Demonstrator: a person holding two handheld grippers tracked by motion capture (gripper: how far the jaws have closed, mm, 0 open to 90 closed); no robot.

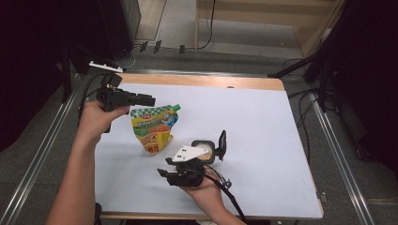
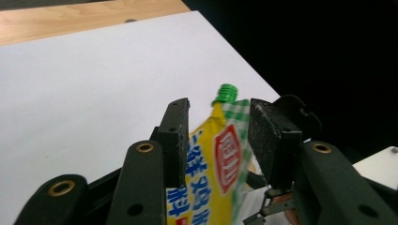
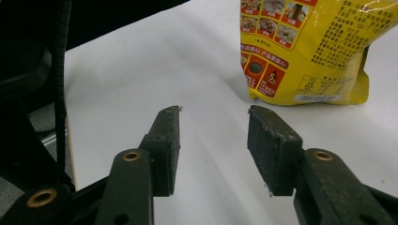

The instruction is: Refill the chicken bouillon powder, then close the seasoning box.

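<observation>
A yellow stand-up pouch with a green checked top and a green cap stands on the white sheet, left of centre. My left gripper hovers level at the pouch's top left corner. In the left gripper view its jaws stand apart. The pouch's printed front and cap show in the gap, and no pad visibly presses on them. My right gripper is low near the front edge and points left. It is open with nothing between its pads. The pouch's back stands beyond, to the right.
A white sheet covers the table, and bare wood runs along the far edge. Metal rails flank it at the left and right. Cables and dark stands lie on the floor beyond.
</observation>
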